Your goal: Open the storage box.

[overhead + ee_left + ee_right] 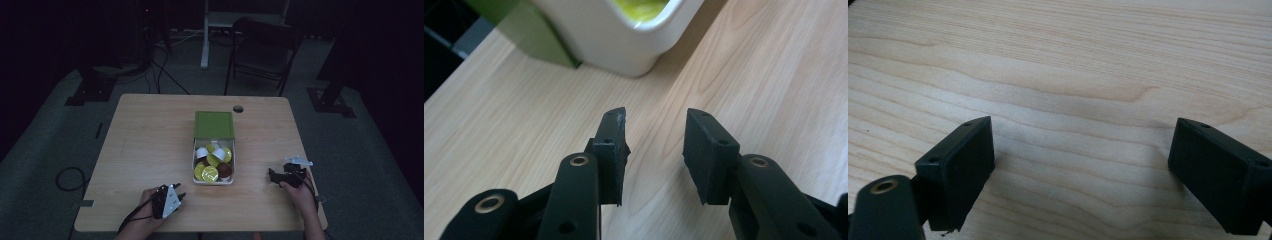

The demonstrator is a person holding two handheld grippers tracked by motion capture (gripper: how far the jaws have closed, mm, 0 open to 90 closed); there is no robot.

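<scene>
both grippers are the same build: matte black plastic, chunky rectangular pads with small screw holes, brass-ringed pivots on the linkage arms. our left gripper (655,150) has its jaws a modest gap apart with only bare wood between them, nothing held. it sits near the front edge of the table in our left hand (145,200), with a pale grey three-cornered plate on top and a black cable trailing off behind. the inner edge of one left pad looks a bit scuffed and chipped.

our right gripper (1083,170) has its jaws spread wide, empty too, just wood grain under them. in the high view it's out to the right of the tray, held in our right hand (299,192).

the thing closest to our left gripper is the white glossy plastic tray with rounded corners (195,172), sitting mid-table. it's loaded with small round coffee capsules (210,173), some with shiny yellow foil lids, some white, a couple dark brown. its far end tucks under a flat olive green square box (214,124). in the left gripper view the tray's rounded corner sits just ahead of the jaws, not touching.

the light wooden table with rounded corners (145,140) has a smooth laminate look with wavy grain and a round cable hole near the back. room's dim, grey carpet floor, a dark folding chair (262,52) behind the table, cables on the floor.
</scene>
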